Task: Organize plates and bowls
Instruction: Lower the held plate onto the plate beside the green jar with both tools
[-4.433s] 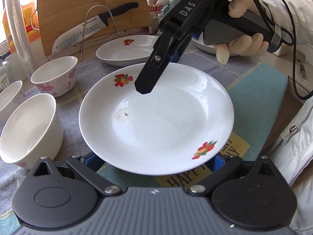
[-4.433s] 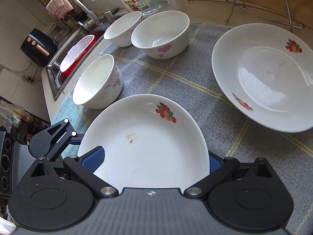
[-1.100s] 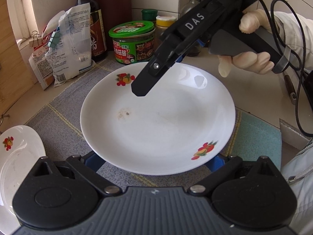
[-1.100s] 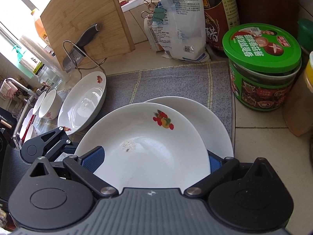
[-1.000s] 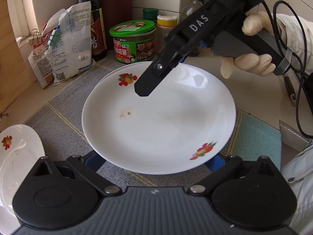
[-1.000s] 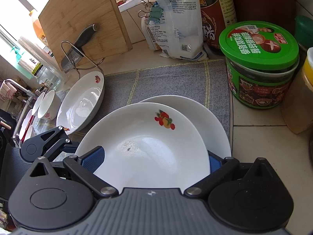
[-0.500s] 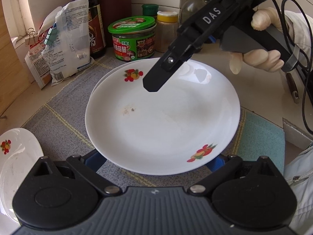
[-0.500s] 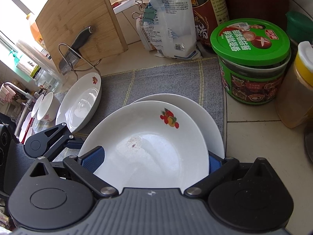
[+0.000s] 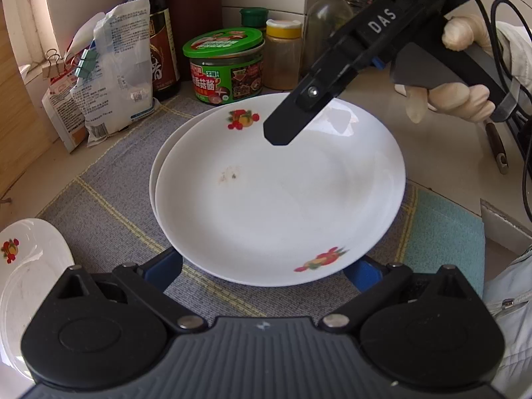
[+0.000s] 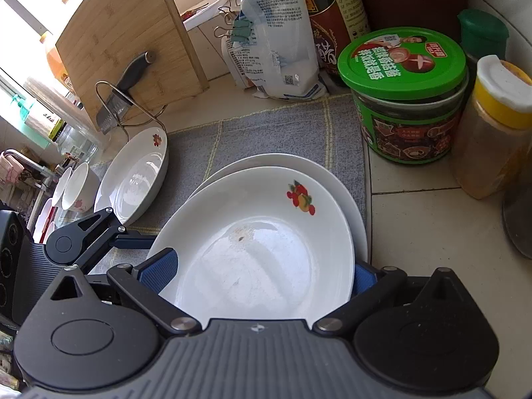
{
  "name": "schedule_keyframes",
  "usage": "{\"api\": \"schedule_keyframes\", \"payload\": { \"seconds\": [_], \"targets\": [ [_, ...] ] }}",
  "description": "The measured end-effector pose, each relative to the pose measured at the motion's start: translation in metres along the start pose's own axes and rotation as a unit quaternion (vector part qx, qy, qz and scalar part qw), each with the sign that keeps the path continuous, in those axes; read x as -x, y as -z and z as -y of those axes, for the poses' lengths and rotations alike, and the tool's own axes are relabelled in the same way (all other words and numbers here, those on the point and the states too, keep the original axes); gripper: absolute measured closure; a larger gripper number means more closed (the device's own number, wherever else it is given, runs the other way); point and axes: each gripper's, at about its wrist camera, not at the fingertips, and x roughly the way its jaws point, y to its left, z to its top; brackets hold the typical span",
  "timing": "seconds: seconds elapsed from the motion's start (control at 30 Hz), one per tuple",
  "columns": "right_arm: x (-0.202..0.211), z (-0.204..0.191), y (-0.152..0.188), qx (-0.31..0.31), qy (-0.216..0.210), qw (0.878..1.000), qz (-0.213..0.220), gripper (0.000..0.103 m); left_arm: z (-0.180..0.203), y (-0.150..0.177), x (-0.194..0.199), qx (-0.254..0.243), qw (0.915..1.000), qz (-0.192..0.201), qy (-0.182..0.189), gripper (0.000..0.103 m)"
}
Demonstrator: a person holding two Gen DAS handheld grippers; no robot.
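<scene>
A grey woven mat [image 10: 272, 136] covers a tiled kitchen counter [image 10: 429, 229], backed by a green-lidded jar [image 9: 226, 66], a dark sauce bottle [image 9: 156, 46] and a bamboo cutting board [image 10: 129, 43]. A fruit-print plate [image 9: 279, 193] sits level, rim up, over a second plate [image 10: 357, 206] on the mat; being round, it has no long axis. The left gripper [image 9: 266, 269] and the right gripper [image 10: 262, 276] each reach its opposite edges, blue fingers [image 9: 163, 267] spread wide apart beneath the rim. Another plate [image 10: 136, 176] and bowls [image 10: 78, 188] lie further along.
</scene>
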Motion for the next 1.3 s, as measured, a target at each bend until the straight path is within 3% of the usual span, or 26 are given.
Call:
{"api": "schedule_keyframes", "payload": {
  "seconds": [1.3],
  "targets": [
    [0.0, -0.026, 0.0, 0.029, 0.093, 0.995, -0.009, 0.0, 0.001, 0.002, 0.003, 0.011, 0.9997, 0.02, -0.006, 0.001]
  ]
}}
